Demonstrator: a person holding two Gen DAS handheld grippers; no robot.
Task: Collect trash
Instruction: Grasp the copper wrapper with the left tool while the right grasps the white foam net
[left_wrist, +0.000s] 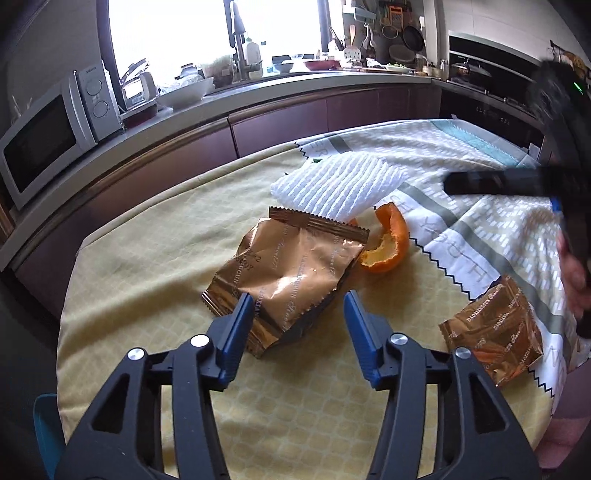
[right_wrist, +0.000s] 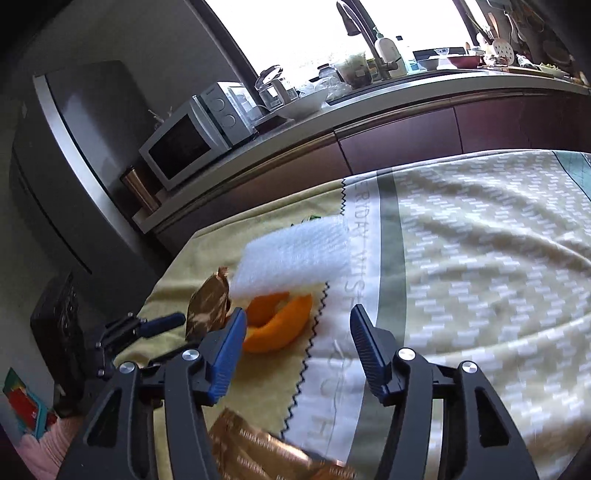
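Copper-foil wrapper (left_wrist: 291, 266) lies crumpled, torn open, between the released left claw (left_wrist: 297, 314).

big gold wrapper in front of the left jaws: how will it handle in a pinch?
The gold wrapper looks creased and puffed, so it is probably thin foil film that crumples rather than stays stiff. It seems torn open at the near end and likely empty, so light. The glossy surface may slip; it could slide on the yellow cloth if pushed.

Two crinkled wrappers (left_wrist: 291, 273) (left_wrist: 495, 332) were shiny copper-gold with pale lettering. The peel (left_wrist: 388, 243) was bright orange, paler inside. A ribbed towel (left_wrist: 340, 188) was white. The desk cloth (left_wrist: 147, 258) was pale yellow with a faint lattice.
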